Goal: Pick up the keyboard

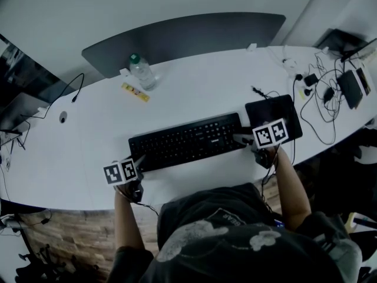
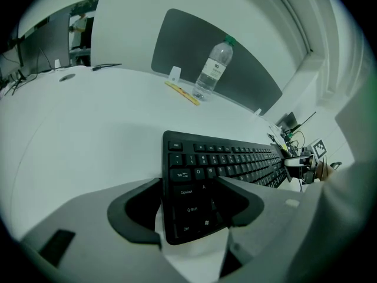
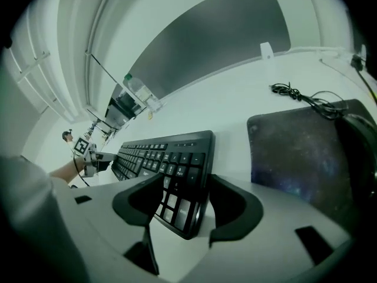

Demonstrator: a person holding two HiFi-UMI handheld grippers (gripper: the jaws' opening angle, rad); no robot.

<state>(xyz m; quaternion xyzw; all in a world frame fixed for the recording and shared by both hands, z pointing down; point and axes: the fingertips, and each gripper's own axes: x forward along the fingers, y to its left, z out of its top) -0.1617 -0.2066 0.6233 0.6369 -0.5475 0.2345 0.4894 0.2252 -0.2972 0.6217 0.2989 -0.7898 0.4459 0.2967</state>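
Note:
A black keyboard (image 1: 188, 140) lies across the white table (image 1: 70, 175) in front of the person. My left gripper (image 1: 140, 162) is at its left end. In the left gripper view the jaws of the left gripper (image 2: 188, 202) close on that end of the keyboard (image 2: 230, 158), one pad at the short edge, the other on the keys. My right gripper (image 1: 244, 139) is at the right end. In the right gripper view the right gripper (image 3: 182, 202) likewise has the keyboard's (image 3: 171, 155) end pinched between its pads.
A black mouse pad (image 1: 275, 114) lies just right of the keyboard, with cables and chargers (image 1: 321, 87) beyond it. A water bottle (image 1: 141, 71) and a yellow strip (image 1: 135, 92) stand behind the keyboard. A grey partition (image 1: 182, 37) runs along the table's far edge.

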